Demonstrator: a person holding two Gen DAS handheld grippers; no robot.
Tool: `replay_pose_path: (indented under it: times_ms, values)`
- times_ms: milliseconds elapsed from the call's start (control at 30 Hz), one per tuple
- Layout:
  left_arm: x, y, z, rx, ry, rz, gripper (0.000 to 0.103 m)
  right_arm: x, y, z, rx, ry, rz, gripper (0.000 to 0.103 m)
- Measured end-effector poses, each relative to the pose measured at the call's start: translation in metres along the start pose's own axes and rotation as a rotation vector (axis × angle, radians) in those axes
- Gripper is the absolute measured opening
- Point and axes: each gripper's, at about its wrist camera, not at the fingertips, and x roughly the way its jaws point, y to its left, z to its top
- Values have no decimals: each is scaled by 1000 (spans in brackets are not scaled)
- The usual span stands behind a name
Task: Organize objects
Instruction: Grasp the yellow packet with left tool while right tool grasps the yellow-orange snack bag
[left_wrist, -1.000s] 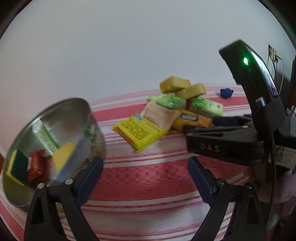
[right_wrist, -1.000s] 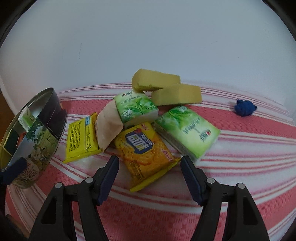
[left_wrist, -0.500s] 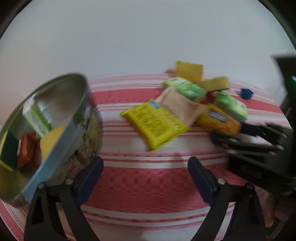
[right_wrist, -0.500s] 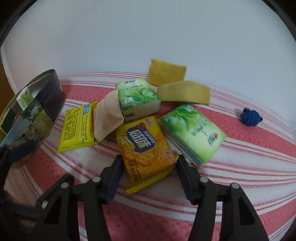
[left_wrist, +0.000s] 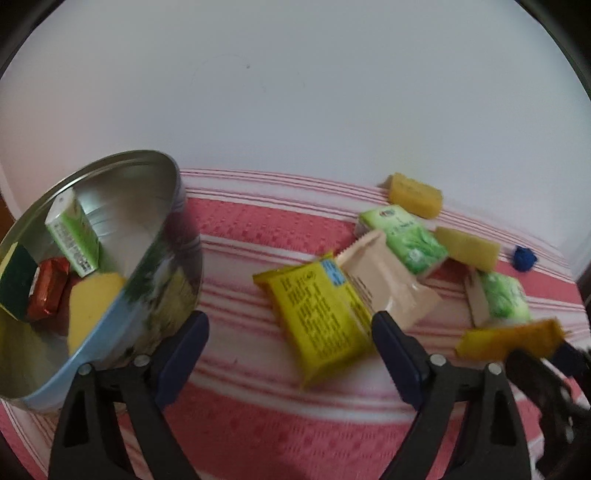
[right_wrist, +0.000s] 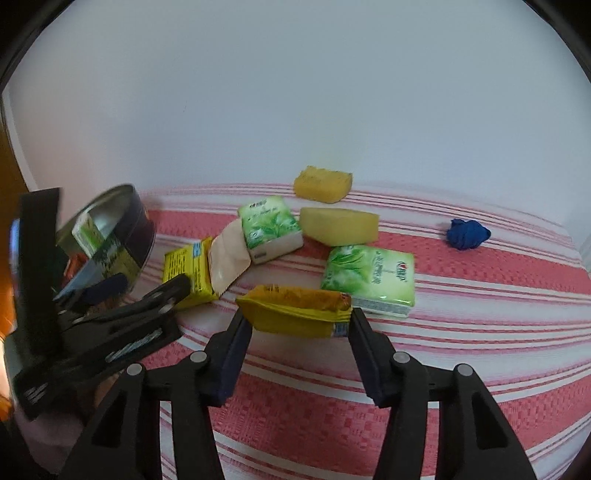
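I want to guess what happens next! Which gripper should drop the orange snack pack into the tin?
Right, probably. The right gripper already pinches the orange pack above the cloth. The left gripper is open, holding nothing, beside the tin.

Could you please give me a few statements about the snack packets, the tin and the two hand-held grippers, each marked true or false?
1. The right hand-held gripper is shut on the orange cracker packet. True.
2. The left hand-held gripper holds the yellow packet. False: its jaws are open and empty, and the packet lies on the striped cloth.
3. The round tin is empty. False: it holds a small green carton, a red wrapped piece and other items.
4. A blue crumpled object lies apart from the pile. True.
5. Two yellow sponges stand near the wall. True.
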Motion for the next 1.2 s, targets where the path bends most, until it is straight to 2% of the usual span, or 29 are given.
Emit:
replay_pose_path:
  times_ms: [200, 267, 300, 433, 533, 567, 600, 833, 1000, 1200]
  values:
    - [12, -1, 7, -40, 16, 20, 89, 3, 5, 2, -7, 36, 10, 55]
    - [17, -1, 7, -28, 40, 13, 89, -5, 2, 2, -5, 31, 26, 55]
    - [24, 0, 7, -29, 92, 7, 90, -9, 1, 1, -5, 27, 29, 55]
    - [24, -4, 10, 1, 89, 17, 89, -10, 0, 0, 8, 26, 30, 55]
    - [23, -2, 13, -10, 79, 24, 78, -6, 3, -1, 4, 39, 28, 55]
    - [22, -1, 14, -10, 70, 22, 67, -6, 4, -2, 3, 38, 26, 55]
    - [19, -1, 15, -7, 59, 4, 49, -6, 5, -2, 1, 36, 26, 55]
    - [12, 4, 11, -6, 49, -69, 49, -21, 0, 3, 29, -32, 64, 51]
    - [-3, 2, 6, 6, 25, -75, 49, -32, -8, 6, 72, -97, 78, 51]
    - [-35, 6, -3, 59, -89, -103, 49, -40, -14, 8, 118, -181, 130, 51]
